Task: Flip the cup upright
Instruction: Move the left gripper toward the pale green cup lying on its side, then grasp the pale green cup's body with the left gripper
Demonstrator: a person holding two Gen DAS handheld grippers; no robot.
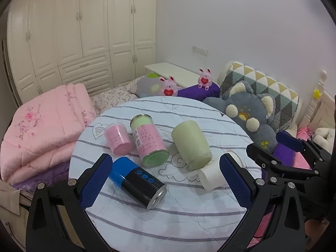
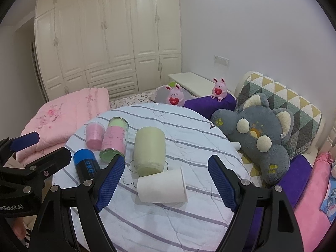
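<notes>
Several cups lie on their sides on a round table with a striped cloth [image 1: 189,220]. They are a white paper cup [image 2: 161,187], a pale green cup [image 2: 149,150], a blue and black cup [image 1: 136,181], a tall pink and green cup [image 1: 149,139] and a small pink cup [image 1: 118,139]. My left gripper [image 1: 166,180] is open above the blue and black cup. My right gripper [image 2: 166,183] is open, its jaws on either side of the white paper cup [image 1: 211,177] and short of touching it. The right gripper also shows at the left view's right edge [image 1: 294,159].
The table [image 2: 189,226] stands on a bed. A folded pink quilt [image 1: 42,130] lies left, a grey plush bear [image 2: 262,138] and patterned pillow [image 2: 283,96] right, two pink bunny toys [image 2: 175,97] behind. White wardrobes [image 2: 109,42] line the far wall.
</notes>
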